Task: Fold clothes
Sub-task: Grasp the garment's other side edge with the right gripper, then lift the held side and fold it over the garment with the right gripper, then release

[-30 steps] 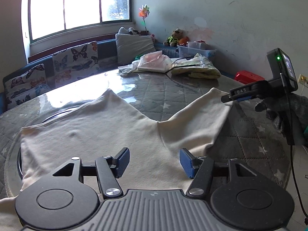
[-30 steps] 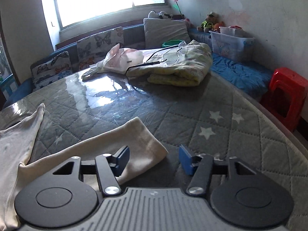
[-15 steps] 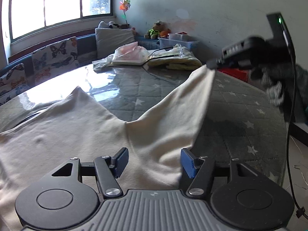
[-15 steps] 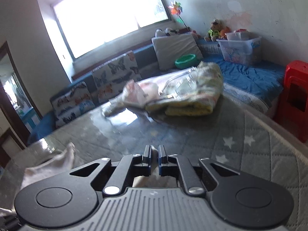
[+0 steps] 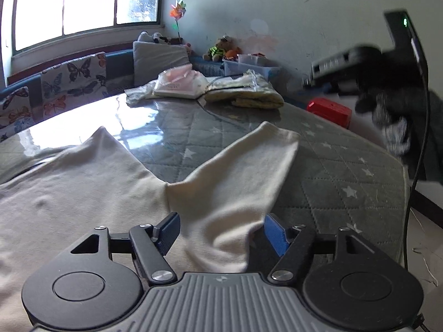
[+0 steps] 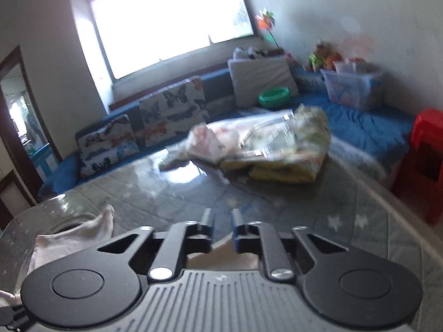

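Quilted grey star-patterned desk cover [image 5: 346,171] under a glossy clear sheet carries everything; positions below are given relative to it. The cream long-sleeved cotton garment [image 5: 83,193] lies spread across its near half, one sleeve [image 5: 249,160] reaching toward its right edge.

Risks, largest item first:
- Garment body: the glossy sheet is probably slippery, so a one-sided pull could drag the whole piece instead of folding it.
- Sleeve: it lies loose, held by nothing. If folded over unaligned, the crease may run crooked.
- Left gripper [image 5: 221,232]: low over the sleeve root, jaws opening, cloth between them but not pinched. Closing too shallow may catch one layer only.
- Right gripper [image 6: 223,224]: raised above the cover, jaws opening, nothing between them. Its cable [image 5: 418,149] could snag.
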